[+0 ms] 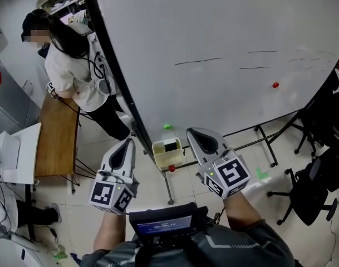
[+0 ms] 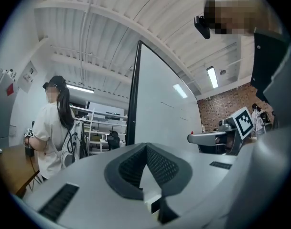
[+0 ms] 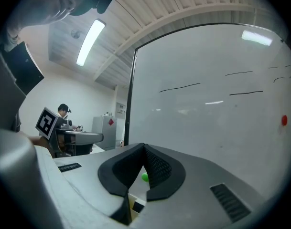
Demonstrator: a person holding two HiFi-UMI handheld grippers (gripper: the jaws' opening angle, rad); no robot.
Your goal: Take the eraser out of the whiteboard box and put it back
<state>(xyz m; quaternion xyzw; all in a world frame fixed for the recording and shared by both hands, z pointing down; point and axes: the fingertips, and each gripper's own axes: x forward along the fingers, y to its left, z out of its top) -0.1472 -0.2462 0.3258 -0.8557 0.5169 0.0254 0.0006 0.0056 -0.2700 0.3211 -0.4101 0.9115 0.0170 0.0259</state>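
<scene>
Fingers [image 1: 126,149] of left gripper [image 1: 128,142] and right gripper [image 1: 192,131] pressed together and empty in the head view, one just left and one just right of the whiteboard box [image 1: 160,159], dark eraser [image 1: 170,146] lying inside it. Left gripper view: pads [image 2: 157,166] meeting at the tips, nothing between. Right gripper view: pads [image 3: 157,168] likewise closed on nothing, a corner of the whiteboard box [image 3: 131,199] showing through the gap under the tips, green magnet [image 3: 145,177] just above it.
</scene>
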